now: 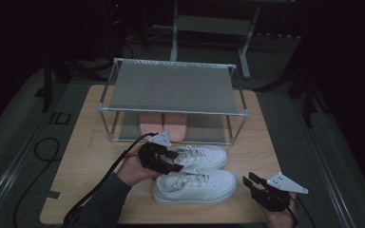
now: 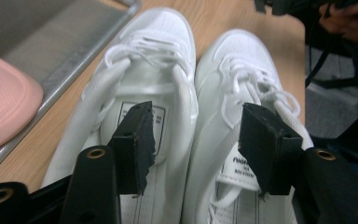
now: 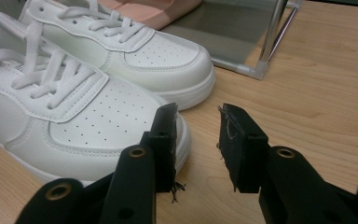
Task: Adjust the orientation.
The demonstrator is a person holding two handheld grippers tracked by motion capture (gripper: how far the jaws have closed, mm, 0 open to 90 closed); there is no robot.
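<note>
Two white lace-up sneakers lie side by side on the wooden table (image 1: 88, 142), toes to the right: the far sneaker (image 1: 204, 154) and the near sneaker (image 1: 199, 187). My left gripper (image 1: 175, 161) sits at their heels. In the left gripper view it (image 2: 196, 116) stands open, one jaw inside the far sneaker (image 2: 154, 42), the other over the near sneaker (image 2: 242, 51), their inner collars between the jaws. My right gripper (image 1: 248, 179) is open and holds nothing, just right of the near sneaker's toe; in its own view it (image 3: 198, 116) hovers by that sneaker (image 3: 88, 121).
A metal two-tier shoe rack (image 1: 171, 110) stands at the table's back, with a pair of pink slippers (image 1: 163, 124) on its lower shelf. A rack leg (image 3: 272, 32) stands beyond the far sneaker (image 3: 163, 56). Cables trail off the table's left front.
</note>
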